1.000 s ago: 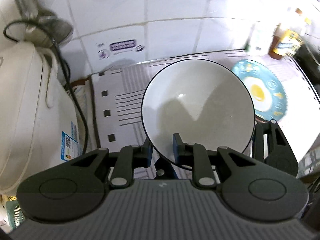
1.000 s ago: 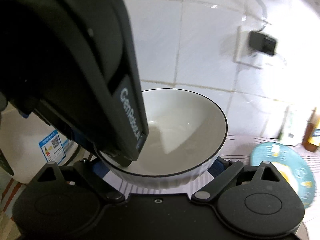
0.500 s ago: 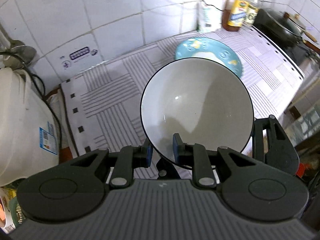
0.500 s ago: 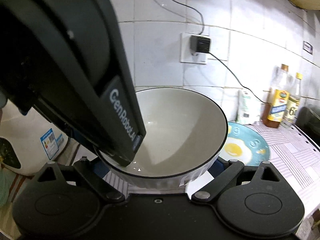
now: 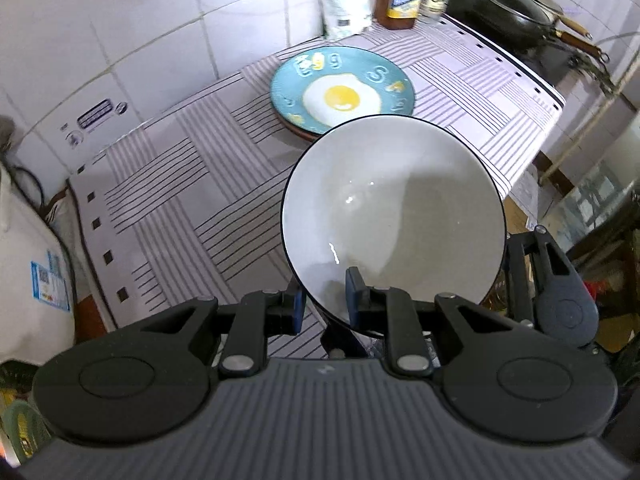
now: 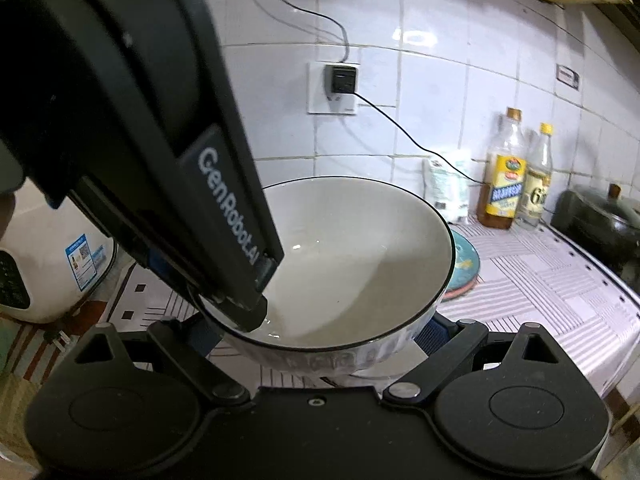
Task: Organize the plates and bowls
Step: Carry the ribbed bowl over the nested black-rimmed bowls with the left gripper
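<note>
1. White wall tiles [image 6: 432, 92] back a counter laid with a striped cloth [image 5: 168, 184]; a wall socket [image 6: 334, 88] with a black plug sits above it.
2. My left gripper [image 5: 325, 305] has its jaws closed on the near rim of the white bowl [image 5: 394, 208], one pad inside and one outside.
3. My right gripper [image 6: 320, 334] cradles the same bowl [image 6: 352, 256] from below, its fingers pressed against the ribbed outer wall on both sides.
4. I see the bowl held off the cloth, just in front of the blue egg plate [image 5: 342, 92].
5. That plate rests on another plate, whose reddish edge shows beneath.
6. Two bottles [image 6: 504, 172] and a dark wok [image 5: 504, 12] stand at the far end of the counter; a white appliance [image 6: 44, 264] sits at the left.
</note>
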A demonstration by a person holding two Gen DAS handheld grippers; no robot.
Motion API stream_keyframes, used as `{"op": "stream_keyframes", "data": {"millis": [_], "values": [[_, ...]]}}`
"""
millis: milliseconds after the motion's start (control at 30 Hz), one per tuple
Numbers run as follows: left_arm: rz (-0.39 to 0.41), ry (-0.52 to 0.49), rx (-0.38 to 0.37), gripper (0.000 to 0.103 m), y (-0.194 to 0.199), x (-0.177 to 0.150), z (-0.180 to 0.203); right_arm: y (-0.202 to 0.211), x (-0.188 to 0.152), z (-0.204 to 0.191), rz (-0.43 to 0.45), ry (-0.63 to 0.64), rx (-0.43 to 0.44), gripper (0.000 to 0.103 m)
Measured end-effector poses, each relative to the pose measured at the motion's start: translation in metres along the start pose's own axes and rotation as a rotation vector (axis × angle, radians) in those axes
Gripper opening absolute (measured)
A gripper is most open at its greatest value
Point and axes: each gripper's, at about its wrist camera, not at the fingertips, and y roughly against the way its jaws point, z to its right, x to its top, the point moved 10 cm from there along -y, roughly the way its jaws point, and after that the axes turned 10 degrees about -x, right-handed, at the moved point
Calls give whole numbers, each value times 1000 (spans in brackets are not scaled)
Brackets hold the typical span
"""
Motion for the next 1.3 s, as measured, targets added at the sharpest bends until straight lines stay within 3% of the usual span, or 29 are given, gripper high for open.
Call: {"op": "stream_keyframes", "data": {"millis": [333,533,767,1000,1167,1300], "values": [[-43,-31,-8,19,-32,19,22,-19,-4,18,-26,-85,-5,98],[-60,-11,-31,19,-47,30,21,-18,-11,41,-99,-178,63,98],[-50,3,-40,19,-60,38,15,-32,-17,54,-103,-174,118,98],[-69,16,-9,19,-72,38,2,-38,-20,56,-133,-213,203,98],[-70,-5,43,19,-81,40,-5,-49,-25,51,-162,-173,217,98],[-76,-32,89,19,-91,39,-8,-56,-28,48,-160,-128,177,98]]}}
